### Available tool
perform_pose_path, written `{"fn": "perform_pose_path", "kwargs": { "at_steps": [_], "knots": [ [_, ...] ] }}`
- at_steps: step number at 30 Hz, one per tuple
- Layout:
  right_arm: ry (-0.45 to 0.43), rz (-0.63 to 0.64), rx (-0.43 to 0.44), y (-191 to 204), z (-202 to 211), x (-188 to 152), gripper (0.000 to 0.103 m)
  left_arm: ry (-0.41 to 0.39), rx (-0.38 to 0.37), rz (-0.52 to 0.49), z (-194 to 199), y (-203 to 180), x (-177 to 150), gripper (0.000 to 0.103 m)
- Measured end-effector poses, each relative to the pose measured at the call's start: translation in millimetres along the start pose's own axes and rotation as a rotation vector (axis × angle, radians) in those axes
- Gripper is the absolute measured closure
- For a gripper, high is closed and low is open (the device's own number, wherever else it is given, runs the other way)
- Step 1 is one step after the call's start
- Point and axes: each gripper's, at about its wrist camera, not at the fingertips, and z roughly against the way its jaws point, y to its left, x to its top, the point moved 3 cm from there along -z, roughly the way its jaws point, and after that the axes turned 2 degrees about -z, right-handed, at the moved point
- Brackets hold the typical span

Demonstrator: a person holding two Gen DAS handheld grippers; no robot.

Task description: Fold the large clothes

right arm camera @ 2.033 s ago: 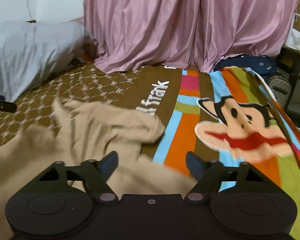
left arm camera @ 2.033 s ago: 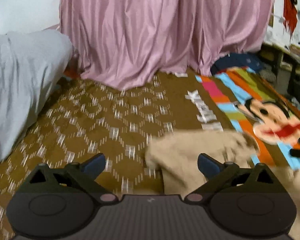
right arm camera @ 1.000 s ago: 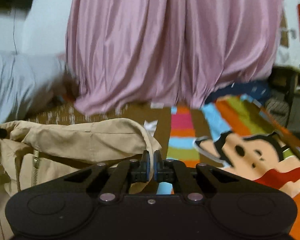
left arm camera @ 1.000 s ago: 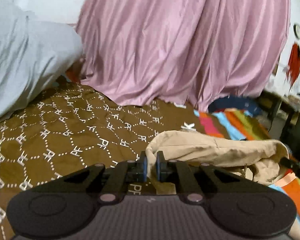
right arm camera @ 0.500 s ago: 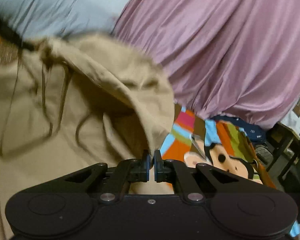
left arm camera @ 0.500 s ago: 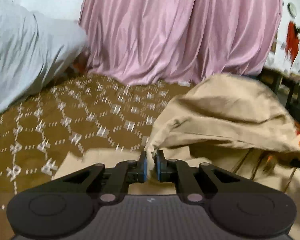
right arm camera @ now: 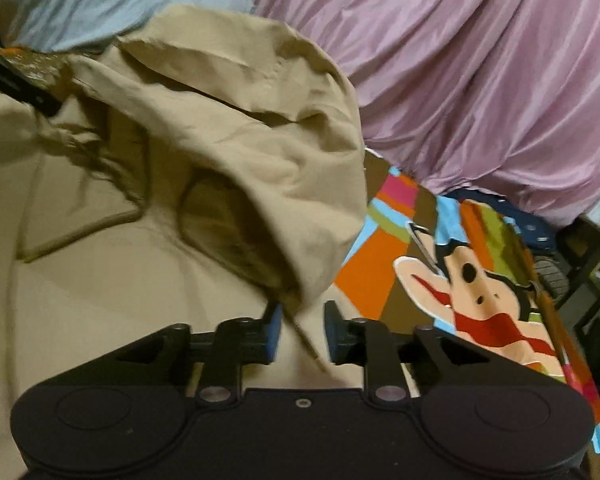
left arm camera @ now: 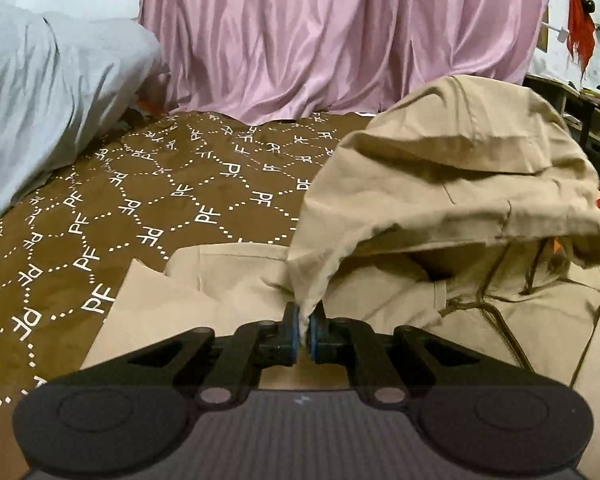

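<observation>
A tan hooded jacket [left arm camera: 452, 208] lies spread on the bed, its hood bulging up at the far end. My left gripper [left arm camera: 305, 334] is shut on the hood's left edge, pinching a fold of cloth. In the right wrist view the same jacket [right arm camera: 228, 128] fills the left half. My right gripper [right arm camera: 300, 334] is open, its blue pads a little apart, with the hood's right edge and a drawstring lying between them.
A brown patterned bedspread [left arm camera: 148, 208] covers the bed's left part. A striped cartoon-monkey blanket [right arm camera: 472, 288] covers the right. A grey pillow [left arm camera: 40, 92] lies at the far left. Pink curtains [left arm camera: 340, 32] hang behind the bed.
Both grippers shut on the hood's edges and carried it over the jacket body. Since half a second ago my right gripper has opened and let go of the hood; the left stays shut.
</observation>
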Motion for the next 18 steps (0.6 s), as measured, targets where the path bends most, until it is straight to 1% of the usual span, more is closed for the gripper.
{"fn": "perform_pose_path", "kwargs": {
  "at_steps": [2,4,5,6,8,9,10,12,13,14,16,17,18],
  "knots": [
    [-0.005,-0.030,0.037,-4,17,4,0.067,0.005,-0.003,-0.002,-2,1,-2,0.098],
    [-0.034,-0.080,0.061,-14,34,17,0.060,0.007,-0.004,-0.008,-4,1,-4,0.098],
    [-0.052,-0.096,0.063,-18,38,25,0.053,0.006,-0.002,-0.011,-4,1,-5,0.098],
    [-0.074,-0.111,0.067,-23,42,37,0.046,0.006,-0.002,-0.016,-5,0,-5,0.098],
    [-0.116,-0.134,0.090,-33,40,66,0.041,0.009,0.001,-0.027,-6,-1,-8,0.099],
    [-0.129,-0.137,0.099,-36,35,79,0.036,0.008,0.000,-0.032,-6,-1,-9,0.099],
    [-0.135,-0.131,0.107,-39,27,94,0.034,0.007,-0.001,-0.036,-6,-2,-10,0.099],
    [-0.147,-0.087,0.136,-40,5,125,0.028,0.006,-0.007,-0.036,-6,-1,-12,0.099],
    [-0.143,-0.036,0.160,-38,-10,142,0.025,0.004,-0.013,-0.032,-6,0,-13,0.099],
    [-0.131,0.019,0.174,-34,-22,156,0.020,0.002,-0.019,-0.026,-6,1,-13,0.099],
    [-0.110,0.139,0.177,-24,-40,180,0.018,-0.002,-0.036,-0.009,-6,5,-13,0.099],
    [-0.117,0.216,0.176,-16,-46,192,0.018,-0.003,-0.043,0.001,-6,7,-14,0.099],
    [-0.123,0.284,0.194,-7,-49,203,0.018,-0.002,-0.048,0.007,-7,8,-14,0.099]
  ]
}}
